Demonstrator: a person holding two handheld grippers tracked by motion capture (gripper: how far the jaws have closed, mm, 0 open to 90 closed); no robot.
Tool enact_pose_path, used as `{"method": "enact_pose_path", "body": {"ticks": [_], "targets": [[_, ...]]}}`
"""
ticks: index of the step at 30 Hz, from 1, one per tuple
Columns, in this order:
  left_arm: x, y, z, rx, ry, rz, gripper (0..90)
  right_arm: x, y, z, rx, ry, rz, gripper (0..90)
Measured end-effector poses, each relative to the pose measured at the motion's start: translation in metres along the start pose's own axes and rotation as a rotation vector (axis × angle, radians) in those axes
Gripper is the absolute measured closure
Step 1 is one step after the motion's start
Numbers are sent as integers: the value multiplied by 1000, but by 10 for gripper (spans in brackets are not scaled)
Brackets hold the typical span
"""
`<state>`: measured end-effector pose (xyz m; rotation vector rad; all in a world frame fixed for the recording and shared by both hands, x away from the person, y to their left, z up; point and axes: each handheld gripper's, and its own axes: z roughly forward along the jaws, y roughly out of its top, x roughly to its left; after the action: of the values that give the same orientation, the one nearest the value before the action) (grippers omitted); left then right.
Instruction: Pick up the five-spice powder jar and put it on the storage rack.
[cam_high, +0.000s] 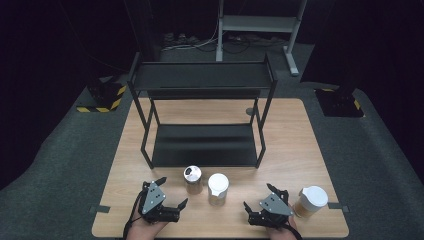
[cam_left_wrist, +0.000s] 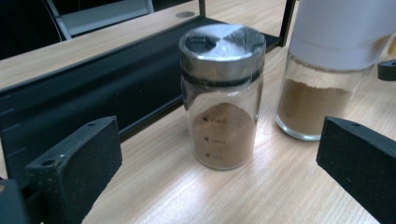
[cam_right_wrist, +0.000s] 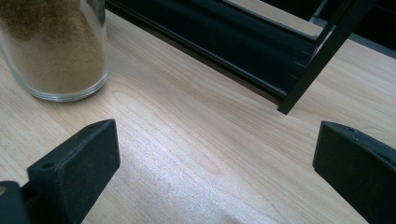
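Note:
Three containers stand near the table's front edge. A glass jar with a metal shaker lid (cam_high: 192, 179) holds brown powder, and a white-lidded jar (cam_high: 218, 189) stands just right of it. My left gripper (cam_high: 174, 191) is open, just left of the metal-lidded jar. In the left gripper view that jar (cam_left_wrist: 222, 102) stands ahead between the open jaws, untouched, with the white-lidded jar (cam_left_wrist: 322, 70) beside it. My right gripper (cam_high: 257, 196) is open between the white-lidded jar and a third white-lidded container (cam_high: 311, 201). The right gripper view has bare wood between its jaws (cam_right_wrist: 215, 144) and a jar's base (cam_right_wrist: 56, 46) at upper left.
A black two-tier metal shelf rack (cam_high: 202, 145) stands at the table's middle, its lower tray just behind the jars. One of its legs (cam_right_wrist: 322, 60) rises ahead of the right gripper. The wooden table (cam_high: 295, 150) is bordered by grey floor on all sides.

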<state>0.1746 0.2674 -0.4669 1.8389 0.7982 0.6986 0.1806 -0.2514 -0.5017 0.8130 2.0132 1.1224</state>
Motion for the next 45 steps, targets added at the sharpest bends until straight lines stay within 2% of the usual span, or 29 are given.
{"method": "enact_pose_path", "body": {"ticks": [5,20,32,45], "targets": [[0,3,0,-15,-1,-1,4,0,0,0,2,0,0,1],[-1,19,9,-40,-19,31,4,0,1,0,3,2,-1,1],[-3,25,18,-54,-31,35,4,0,0,-1,1,3,0,1],[1,22,31,-67,-49,-6,4,-1,0,0,1,6,1,1]]}}
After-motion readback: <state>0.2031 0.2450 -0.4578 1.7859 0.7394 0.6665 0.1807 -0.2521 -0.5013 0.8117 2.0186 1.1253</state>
